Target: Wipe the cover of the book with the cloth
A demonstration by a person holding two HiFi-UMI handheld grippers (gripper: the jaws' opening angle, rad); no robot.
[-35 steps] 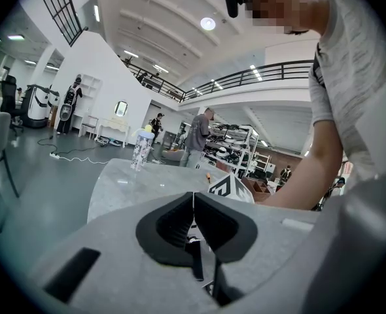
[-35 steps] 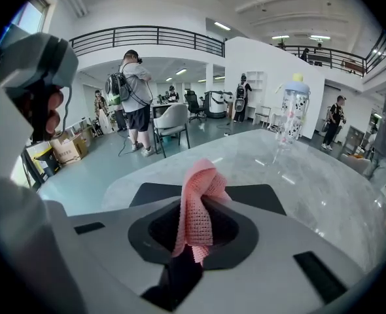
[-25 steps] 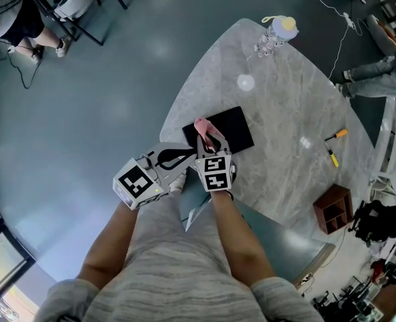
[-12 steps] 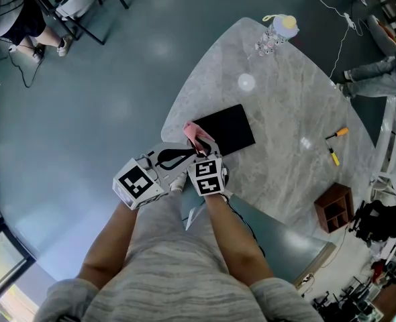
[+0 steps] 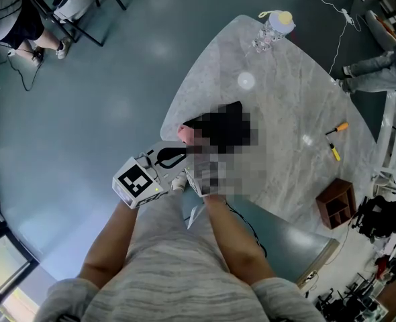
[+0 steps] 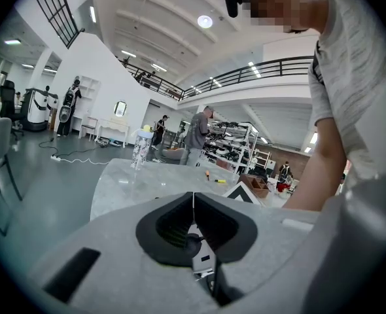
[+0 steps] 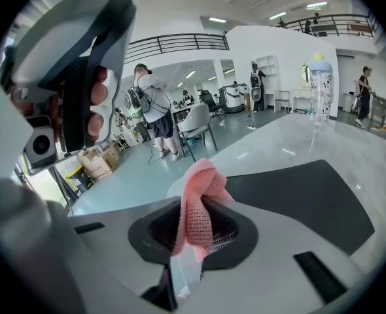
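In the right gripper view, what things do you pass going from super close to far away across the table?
First the pink cloth, then the black book, then the patterned bottle.

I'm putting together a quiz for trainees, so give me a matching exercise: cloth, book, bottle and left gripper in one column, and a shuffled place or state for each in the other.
Column one:
1. cloth
2. book
3. bottle
4. left gripper

Column two:
A. lies flat on the table
B. shut, holding nothing
C. stands upright, beyond the book
D. pinched in the right gripper

Pairs: 1-D, 2-A, 3-C, 4-B
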